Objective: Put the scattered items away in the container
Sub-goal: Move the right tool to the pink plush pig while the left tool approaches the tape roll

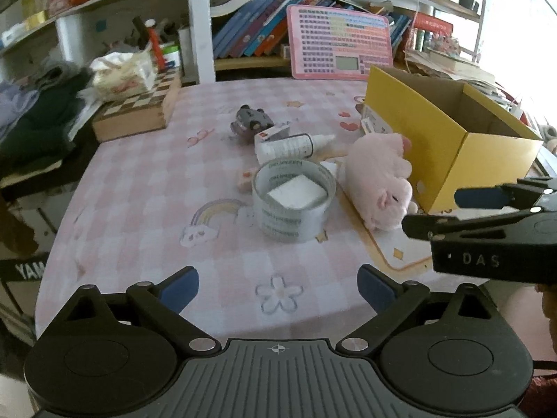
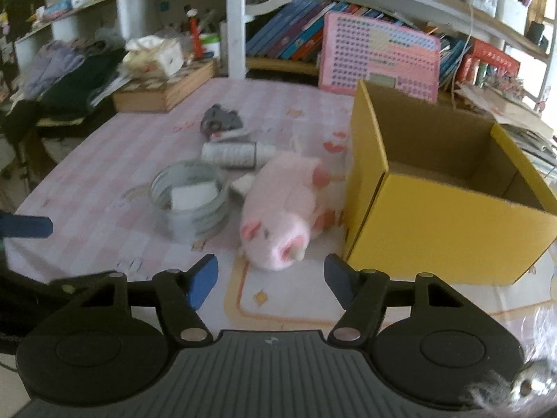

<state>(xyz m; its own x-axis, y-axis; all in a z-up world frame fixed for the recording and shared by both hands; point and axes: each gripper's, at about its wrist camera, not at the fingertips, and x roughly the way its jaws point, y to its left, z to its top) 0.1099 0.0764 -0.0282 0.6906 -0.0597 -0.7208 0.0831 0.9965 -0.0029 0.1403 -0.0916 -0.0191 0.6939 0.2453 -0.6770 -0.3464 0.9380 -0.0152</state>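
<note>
A pink plush pig [image 1: 383, 181] [image 2: 282, 205] lies against the left wall of the open yellow cardboard box [image 1: 417, 132] [image 2: 452, 237], whose inside looks empty. Left of the pig stands a grey tape roll [image 1: 294, 205] [image 2: 189, 205] with a white block inside it. Behind them lie a white bottle [image 1: 292, 146] [image 2: 236, 153] and a small grey toy [image 1: 250, 120] [image 2: 221, 120]. My left gripper [image 1: 278, 287] is open over the tablecloth, short of the tape roll. My right gripper [image 2: 271, 275] [image 1: 433, 210] is open, just short of the pig's snout, with nothing between its fingers.
A wooden chessboard box [image 1: 139, 108] sits at the table's back left, with a tissue pack on it. A pink keyboard-like board [image 1: 341, 45] leans on the bookshelf behind. Dark clothes are piled off the left edge. A small pale cube [image 1: 245, 179] lies beside the tape roll.
</note>
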